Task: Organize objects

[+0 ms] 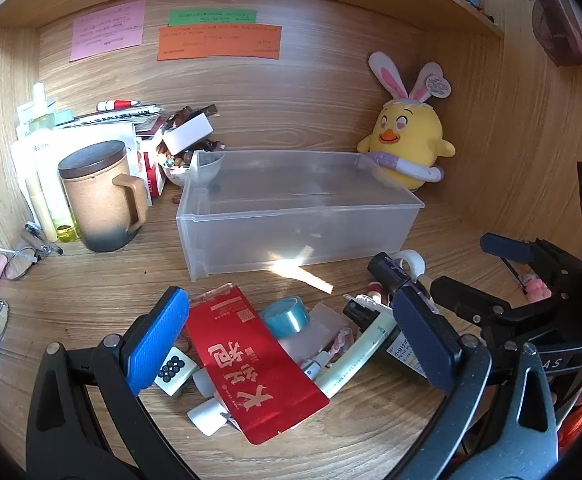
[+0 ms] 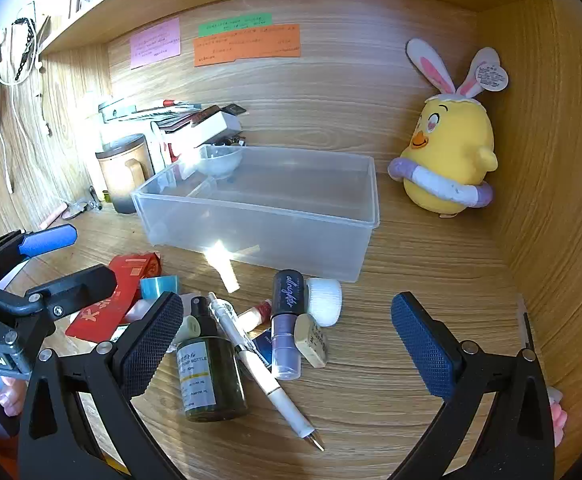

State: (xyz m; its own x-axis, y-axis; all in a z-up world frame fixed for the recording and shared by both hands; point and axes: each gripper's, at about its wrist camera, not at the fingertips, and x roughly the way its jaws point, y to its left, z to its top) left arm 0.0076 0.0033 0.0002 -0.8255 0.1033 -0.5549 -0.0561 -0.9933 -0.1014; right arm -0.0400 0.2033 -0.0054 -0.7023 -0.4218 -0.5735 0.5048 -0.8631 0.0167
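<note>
The pen point(image 2: 265, 372) and dark bottle point(image 2: 211, 376) lie nearest, in a heap with the red packet point(image 1: 251, 364) and tape point(image 1: 285, 315) on the desk point(image 2: 411, 280). Both grippers, left point(image 1: 291, 344) and right point(image 2: 287, 344), hover with jaws wide open, holding nothing. The clear box point(image 2: 355, 248) behind seems empty, so sorting has not begun; next, one gripper must descend on an item.

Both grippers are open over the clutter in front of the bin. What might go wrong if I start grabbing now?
The pen lies across the dark green bottle and against the purple tube, so closing the right gripper may catch several at once. The left gripper straddles the red packet, which covers smaller items and could drag them.
</note>
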